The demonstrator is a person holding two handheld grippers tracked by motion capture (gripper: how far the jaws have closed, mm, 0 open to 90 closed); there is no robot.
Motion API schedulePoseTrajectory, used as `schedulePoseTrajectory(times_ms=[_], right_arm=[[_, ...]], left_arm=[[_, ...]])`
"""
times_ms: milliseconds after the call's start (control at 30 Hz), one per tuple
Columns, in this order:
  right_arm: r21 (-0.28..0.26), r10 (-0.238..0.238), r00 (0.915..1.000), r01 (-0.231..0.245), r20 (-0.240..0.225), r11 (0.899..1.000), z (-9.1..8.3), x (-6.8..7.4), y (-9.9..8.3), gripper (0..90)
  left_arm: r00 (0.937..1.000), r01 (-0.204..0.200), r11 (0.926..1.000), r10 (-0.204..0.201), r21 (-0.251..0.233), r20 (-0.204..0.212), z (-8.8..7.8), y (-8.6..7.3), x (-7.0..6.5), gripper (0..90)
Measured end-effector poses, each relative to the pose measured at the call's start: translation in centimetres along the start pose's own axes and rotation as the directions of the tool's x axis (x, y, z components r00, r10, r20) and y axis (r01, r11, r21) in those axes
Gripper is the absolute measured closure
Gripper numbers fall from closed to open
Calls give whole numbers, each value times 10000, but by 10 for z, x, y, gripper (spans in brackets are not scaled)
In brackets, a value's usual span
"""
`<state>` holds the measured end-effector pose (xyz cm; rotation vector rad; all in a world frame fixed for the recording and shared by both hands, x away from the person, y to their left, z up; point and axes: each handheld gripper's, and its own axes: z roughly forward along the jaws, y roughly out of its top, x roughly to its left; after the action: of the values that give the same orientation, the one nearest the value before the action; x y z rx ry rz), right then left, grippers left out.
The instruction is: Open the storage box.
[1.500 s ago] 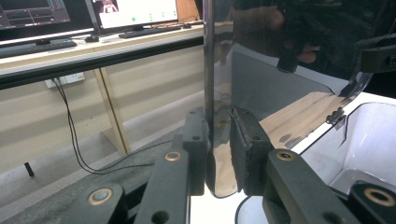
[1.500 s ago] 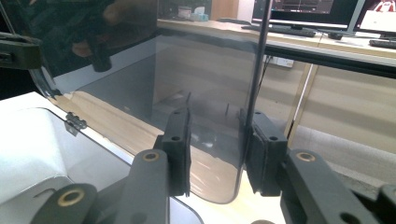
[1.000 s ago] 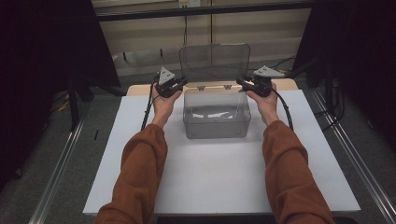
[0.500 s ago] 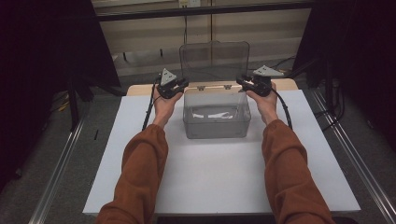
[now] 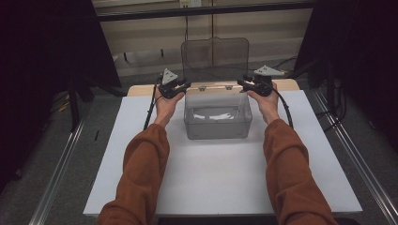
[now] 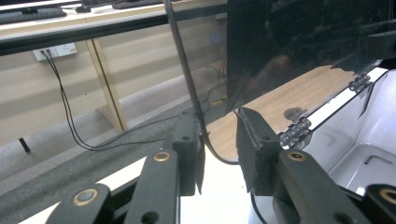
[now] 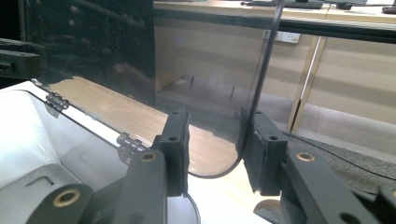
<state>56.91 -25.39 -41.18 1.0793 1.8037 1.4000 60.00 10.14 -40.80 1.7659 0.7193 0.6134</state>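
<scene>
A clear plastic box (image 5: 218, 127) stands on the white sheet, its hinged lid (image 5: 215, 58) upright at the back. My left gripper (image 5: 185, 86) is at the lid's lower left corner, my right gripper (image 5: 241, 83) at its lower right corner. In the left gripper view the lid's edge (image 6: 187, 79) runs down between the jaws of the left gripper (image 6: 219, 140), close to one pad and apart from the other. These jaws have just been opening. In the right gripper view the lid's edge (image 7: 261, 79) lies beside one pad of the right gripper (image 7: 215, 140), with a gap to the other; these jaws have also eased apart.
The white sheet (image 5: 211, 183) covers a wooden table (image 5: 141, 90). Black hinges (image 6: 299, 130) join the lid to the box. A small L-shaped metal piece (image 6: 378, 159) lies on the box floor. Metal rails (image 5: 61, 168) run along both sides of the table.
</scene>
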Motion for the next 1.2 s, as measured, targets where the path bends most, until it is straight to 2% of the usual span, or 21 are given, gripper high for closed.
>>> schedulePoseTrajectory(times_ms=[233,333,633,733,1033,1200], right_arm=[[102,143,9999,-143,-69,9998,5,-2,-1,581],[114,179,9998,-178,-89,9998,6,-2,-1,572],[172,239,9996,-236,-168,9996,6,-3,-1,561],[173,318,9993,-315,-178,9994,7,-4,-2,555],[231,441,9989,-437,-166,9988,8,-6,-5,529],[224,478,9988,-475,-132,9986,9,-6,-6,523]], left_arm=[[9992,327,9995,-327,7,245,2,-1,3,670],[9993,340,9994,-341,70,145,3,-1,3,662],[9979,549,9983,-555,182,327,5,-1,5,639],[9980,562,9980,-570,298,257,6,0,4,616],[9936,1067,9934,-1081,411,334,10,-1,3,553],[9929,1140,9924,-1153,459,283,10,-1,3,546]])
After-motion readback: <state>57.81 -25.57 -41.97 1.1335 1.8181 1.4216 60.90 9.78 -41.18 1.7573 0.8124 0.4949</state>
